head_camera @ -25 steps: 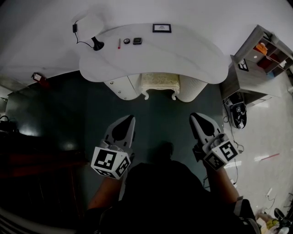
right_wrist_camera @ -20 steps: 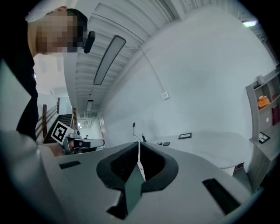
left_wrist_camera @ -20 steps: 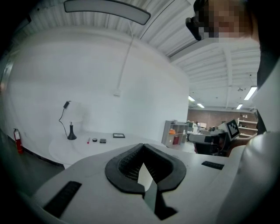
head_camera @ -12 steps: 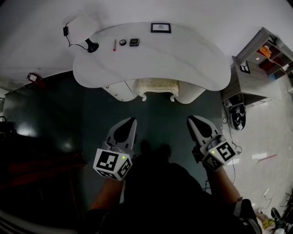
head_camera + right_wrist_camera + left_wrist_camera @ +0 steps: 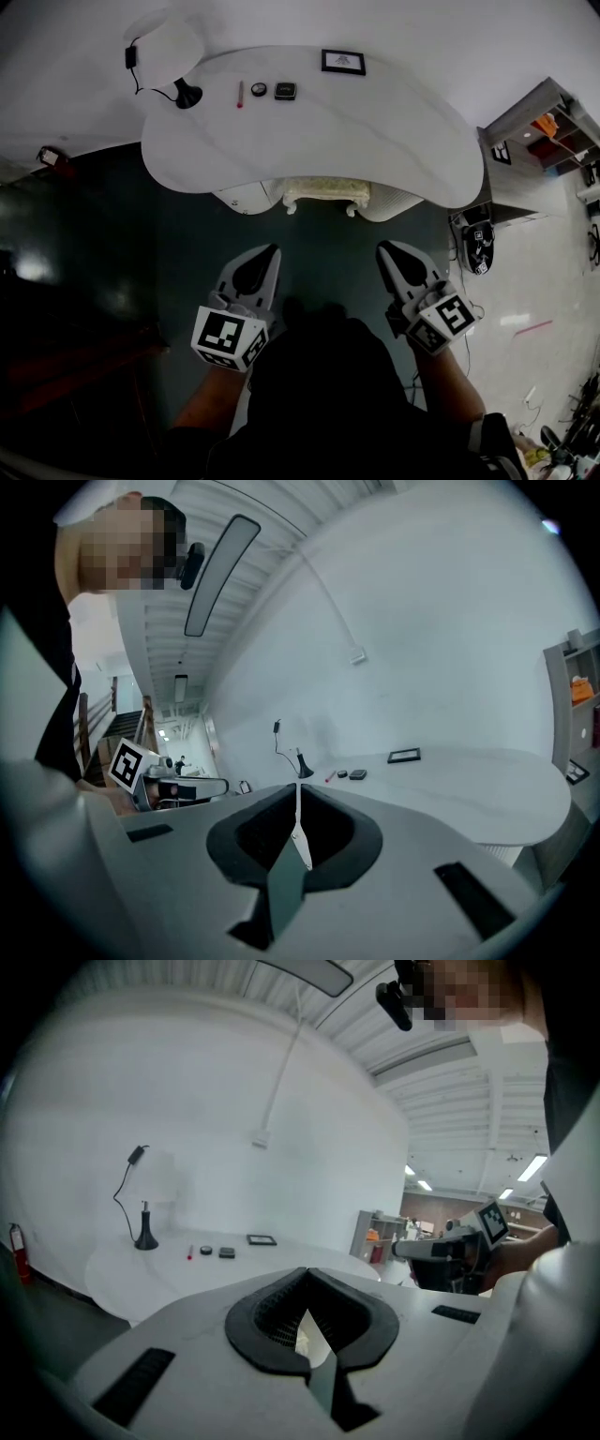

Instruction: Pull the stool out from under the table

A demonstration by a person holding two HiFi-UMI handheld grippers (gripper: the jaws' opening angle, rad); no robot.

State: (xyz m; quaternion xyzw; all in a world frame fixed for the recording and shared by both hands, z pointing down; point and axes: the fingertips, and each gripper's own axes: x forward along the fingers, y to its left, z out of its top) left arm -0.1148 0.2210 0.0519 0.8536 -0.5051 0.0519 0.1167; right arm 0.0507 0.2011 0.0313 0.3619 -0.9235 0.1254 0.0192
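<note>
Stool (image 5: 326, 191) mostly hidden under table (image 5: 375, 131); small tabletop items (image 5: 285, 91) too small to identify; shelf (image 5: 548, 117) cut by right edge.

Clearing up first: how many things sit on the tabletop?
5: lamp at far left; red pen, round item, dark square item beside it; picture frame farther back. None seem hidden.

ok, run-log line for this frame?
phase: pre-grasp | stool: tucked under table, untouched | left gripper: shut, empty, short of stool | right gripper: shut, empty, short of stool
</note>
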